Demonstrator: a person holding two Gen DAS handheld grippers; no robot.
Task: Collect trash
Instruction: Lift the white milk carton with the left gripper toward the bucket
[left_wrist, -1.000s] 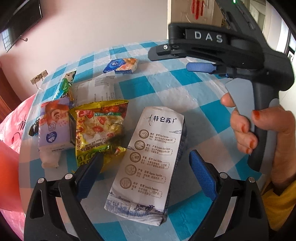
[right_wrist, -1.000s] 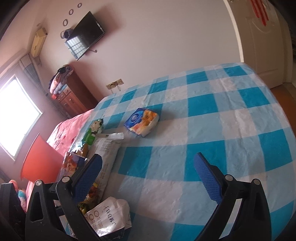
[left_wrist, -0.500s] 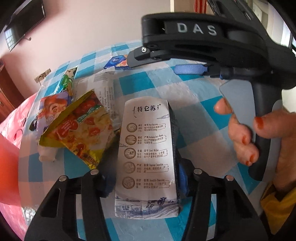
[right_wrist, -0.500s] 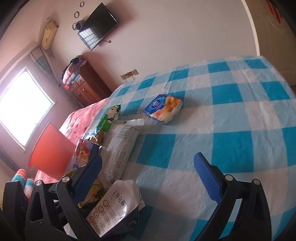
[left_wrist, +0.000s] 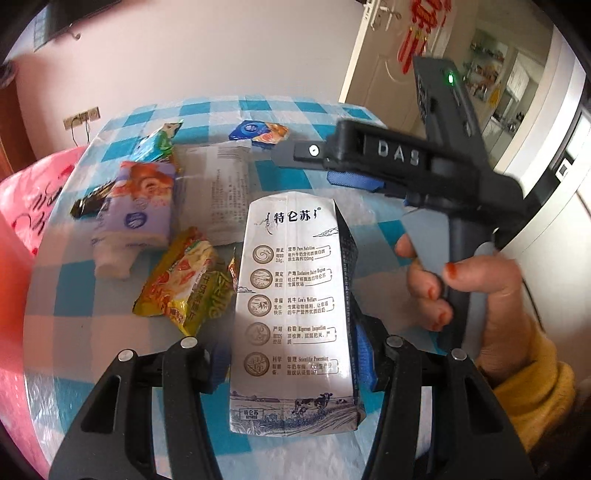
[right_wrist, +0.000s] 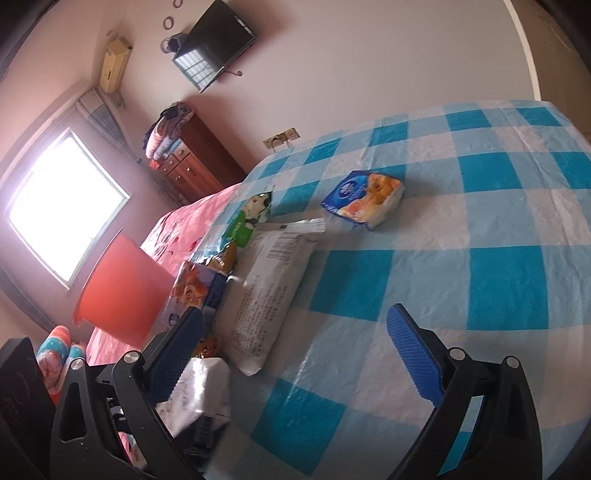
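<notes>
A blue-checked table (right_wrist: 480, 280) carries scattered wrappers; a red bin (right_wrist: 122, 291) stands at its far left edge. The left tool (left_wrist: 291, 365) clamps a white milk carton (left_wrist: 295, 314), lifted above a yellow noodle packet (left_wrist: 184, 284). The right tool (right_wrist: 295, 347) gapes wide, empty

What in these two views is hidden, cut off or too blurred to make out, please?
- Left claw: its blue pads are mostly hidden behind the milk carton it grips, left wrist view.
- Carton in the right wrist view: motion-blurred, print unreadable.
- Red bin: the opening faces away in the right wrist view, so its contents are unseen.
- Yellow noodle packet: partly behind the carton, left wrist view.
- White bag: print too small to read.
</notes>
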